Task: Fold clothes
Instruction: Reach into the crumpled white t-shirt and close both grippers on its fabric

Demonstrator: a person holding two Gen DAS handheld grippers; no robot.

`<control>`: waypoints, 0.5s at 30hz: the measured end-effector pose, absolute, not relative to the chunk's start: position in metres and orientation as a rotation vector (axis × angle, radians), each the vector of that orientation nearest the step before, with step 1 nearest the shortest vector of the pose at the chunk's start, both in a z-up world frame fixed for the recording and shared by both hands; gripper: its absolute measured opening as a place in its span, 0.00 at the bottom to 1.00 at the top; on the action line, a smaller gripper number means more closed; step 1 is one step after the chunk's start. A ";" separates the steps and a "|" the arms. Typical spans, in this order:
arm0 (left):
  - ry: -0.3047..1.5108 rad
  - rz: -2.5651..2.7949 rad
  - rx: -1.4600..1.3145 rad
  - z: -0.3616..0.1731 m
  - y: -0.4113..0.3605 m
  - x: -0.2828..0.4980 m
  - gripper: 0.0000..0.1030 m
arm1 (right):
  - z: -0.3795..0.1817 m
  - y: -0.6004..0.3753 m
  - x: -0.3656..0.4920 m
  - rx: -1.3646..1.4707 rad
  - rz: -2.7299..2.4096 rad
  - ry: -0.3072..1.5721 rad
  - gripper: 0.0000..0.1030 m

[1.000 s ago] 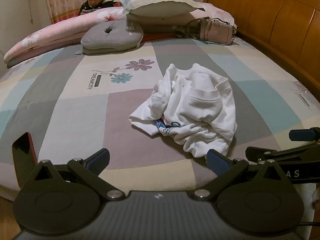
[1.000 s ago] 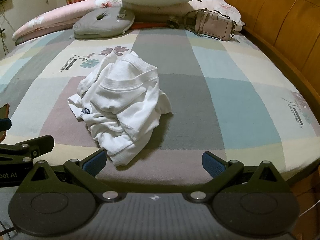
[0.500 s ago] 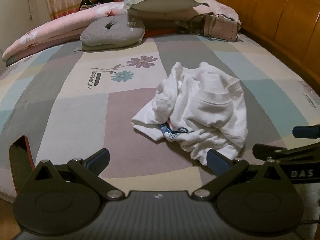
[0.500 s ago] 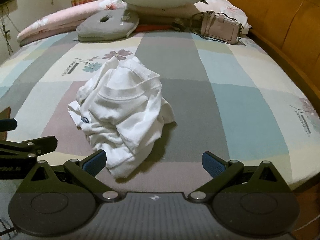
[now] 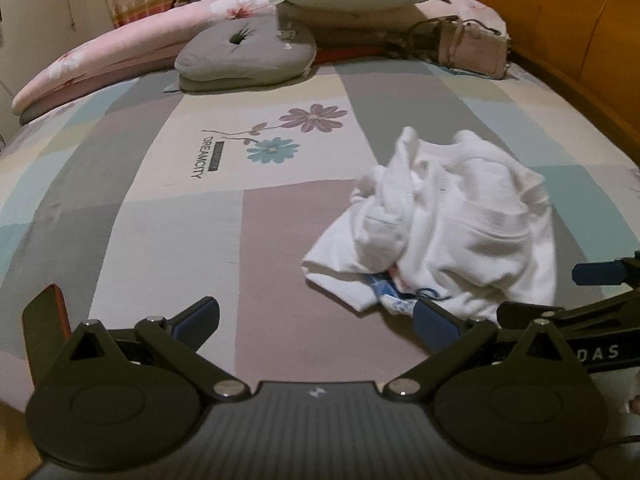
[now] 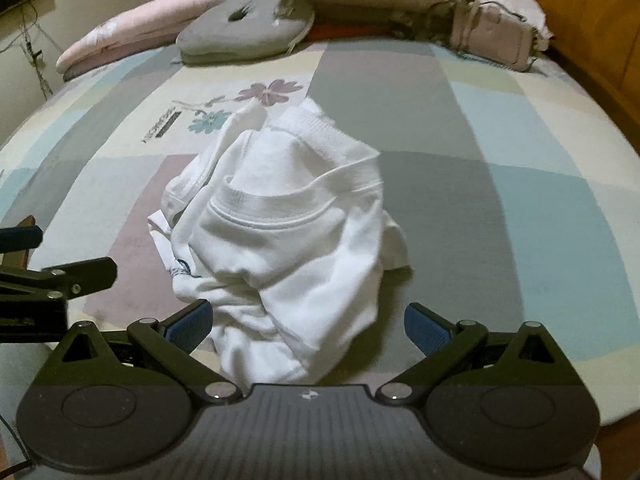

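White shirt point(image 6: 288, 248) lies crumpled on patchwork bedsheet point(image 5: 168, 240). Left gripper point(image 5: 316, 320) spread wide, holding nothing. Right gripper point(image 6: 308, 322) also wide apart, straddling the shirt's near edge.

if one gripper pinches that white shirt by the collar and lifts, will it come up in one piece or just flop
The white shirt lies in a soft crumpled heap, so it will likely flop and unfurl rather than hold shape. It looks like thin knit fabric, probably light. The ribbed collar looks thicker, so likely a firmer pinch point. Pushed, it should bunch rather than slide.

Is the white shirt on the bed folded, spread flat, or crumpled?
Crumpled. The white shirt sits in a bunched heap on the bed, collar rib twisted across the top, layers overlapping unevenly.
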State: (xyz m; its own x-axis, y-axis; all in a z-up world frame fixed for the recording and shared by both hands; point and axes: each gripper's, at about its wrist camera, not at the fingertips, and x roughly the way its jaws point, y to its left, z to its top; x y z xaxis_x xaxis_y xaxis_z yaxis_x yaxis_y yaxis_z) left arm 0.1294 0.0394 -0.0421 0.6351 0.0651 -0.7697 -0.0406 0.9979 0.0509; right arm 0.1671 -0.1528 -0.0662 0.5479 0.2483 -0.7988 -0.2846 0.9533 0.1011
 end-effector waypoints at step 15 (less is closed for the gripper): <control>0.868 -0.035 0.088 -0.064 0.030 0.170 0.99 | -0.123 -0.150 0.186 -0.058 0.454 0.942 1.00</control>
State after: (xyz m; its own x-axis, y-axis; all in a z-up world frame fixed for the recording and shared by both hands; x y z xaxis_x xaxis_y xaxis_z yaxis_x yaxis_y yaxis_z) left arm 0.1700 0.0300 -0.0643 0.6461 0.0053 -0.7632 0.0664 0.9958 0.0632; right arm 0.1864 -0.1497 -0.1230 0.5015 0.3501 -0.7911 -0.4000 0.9047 0.1468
